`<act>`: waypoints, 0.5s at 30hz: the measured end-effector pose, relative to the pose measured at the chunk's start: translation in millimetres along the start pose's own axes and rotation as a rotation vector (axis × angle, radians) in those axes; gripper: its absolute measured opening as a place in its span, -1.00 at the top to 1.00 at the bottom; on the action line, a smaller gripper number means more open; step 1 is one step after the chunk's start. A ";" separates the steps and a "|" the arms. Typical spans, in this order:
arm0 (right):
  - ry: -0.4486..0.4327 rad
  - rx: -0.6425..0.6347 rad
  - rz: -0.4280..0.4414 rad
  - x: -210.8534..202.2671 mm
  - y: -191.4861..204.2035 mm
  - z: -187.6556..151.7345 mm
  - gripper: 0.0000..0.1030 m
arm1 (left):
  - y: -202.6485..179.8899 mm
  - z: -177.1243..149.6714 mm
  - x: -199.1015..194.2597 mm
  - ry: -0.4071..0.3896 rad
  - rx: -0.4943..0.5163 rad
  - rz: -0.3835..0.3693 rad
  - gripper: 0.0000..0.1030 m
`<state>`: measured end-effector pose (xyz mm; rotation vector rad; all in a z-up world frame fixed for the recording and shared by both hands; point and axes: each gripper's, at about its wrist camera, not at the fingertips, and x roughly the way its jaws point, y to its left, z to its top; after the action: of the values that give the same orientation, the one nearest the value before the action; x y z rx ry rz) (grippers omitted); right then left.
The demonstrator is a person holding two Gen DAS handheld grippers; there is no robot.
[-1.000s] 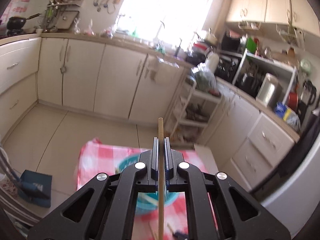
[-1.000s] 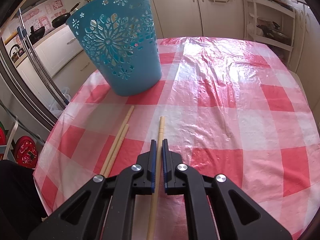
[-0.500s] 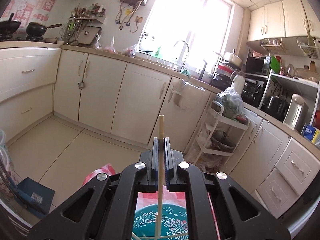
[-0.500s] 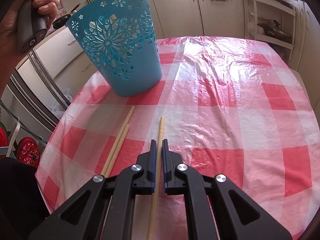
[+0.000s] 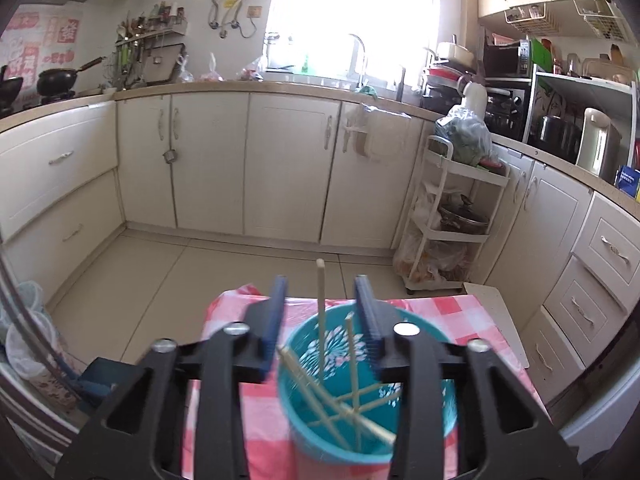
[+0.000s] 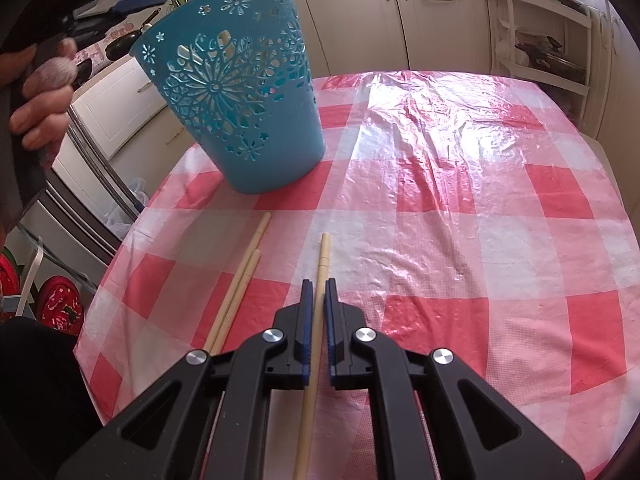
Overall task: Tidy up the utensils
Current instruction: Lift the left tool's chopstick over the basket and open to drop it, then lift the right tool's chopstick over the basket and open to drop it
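Note:
My left gripper (image 5: 321, 284) is open above a teal cut-out basket (image 5: 424, 436). A wooden chopstick (image 5: 320, 312) stands free between the spread fingers, its lower end inside the basket among several other chopsticks (image 5: 340, 412). My right gripper (image 6: 319, 286) is shut on a chopstick (image 6: 323, 260) low over the red-checked tablecloth (image 6: 460, 200). Two more chopsticks (image 6: 244, 276) lie to its left. The basket (image 6: 240, 112) stands at the table's far left, and the left gripper shows above it at the top left edge.
A hand (image 6: 44, 92) holding the left gripper shows at the left edge. Cream kitchen cabinets (image 5: 260, 168) and a white rolling cart (image 5: 452, 216) stand beyond the table. The floor drops away past the table's edges.
My left gripper has opened over the basket and let go of its chopstick, which now drops into it. My right gripper has kept still, shut on its chopstick.

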<state>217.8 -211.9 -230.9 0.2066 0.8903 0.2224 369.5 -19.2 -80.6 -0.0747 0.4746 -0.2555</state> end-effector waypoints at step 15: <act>-0.024 -0.102 -0.106 -16.2 28.6 4.1 0.89 | 86.5 -51.5 -62.7 -0.001 -0.220 0.154 -0.21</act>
<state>208.2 -189.3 -208.6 0.0673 0.8610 0.1659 311.5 80.0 -109.9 -0.2522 0.5033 -0.0513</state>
